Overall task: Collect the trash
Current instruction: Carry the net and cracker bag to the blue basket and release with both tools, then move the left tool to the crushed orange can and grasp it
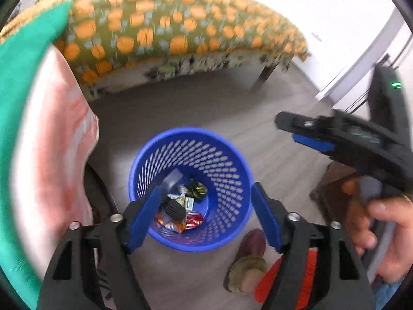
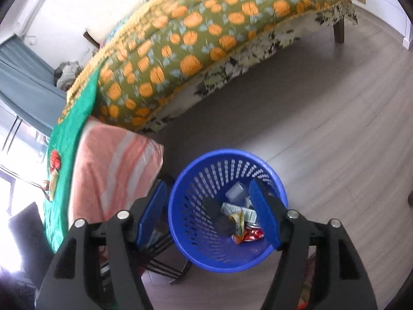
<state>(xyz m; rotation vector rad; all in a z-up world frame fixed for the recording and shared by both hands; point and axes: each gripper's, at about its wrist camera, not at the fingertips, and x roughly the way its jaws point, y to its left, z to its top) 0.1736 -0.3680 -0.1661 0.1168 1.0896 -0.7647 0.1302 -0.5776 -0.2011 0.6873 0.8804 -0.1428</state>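
Observation:
A blue mesh basket (image 1: 219, 160) stands on the floor below both grippers. Several pieces of trash (image 1: 180, 206) lie in its bottom: wrappers, a dark object, a grey piece. My left gripper (image 1: 205, 217) hangs over the basket, open, with nothing between its blue pads. In the right wrist view the right gripper (image 2: 207, 211) is open too; its right finger is over the basket (image 2: 201, 193), its left finger outside the rim. The right gripper (image 1: 286, 129) also shows at the right of the left wrist view. More wrappers (image 2: 54, 165) lie on a green cloth (image 2: 74, 118).
A bed with an orange-spotted cover (image 2: 206, 25) runs behind the basket. A pink striped cloth (image 2: 113, 165) hangs left of it, over dark chair legs (image 2: 160, 263). A person's slippered foot (image 1: 250, 253) and hand (image 1: 374, 232) are at the right. Grey wood floor (image 2: 322, 142) lies around.

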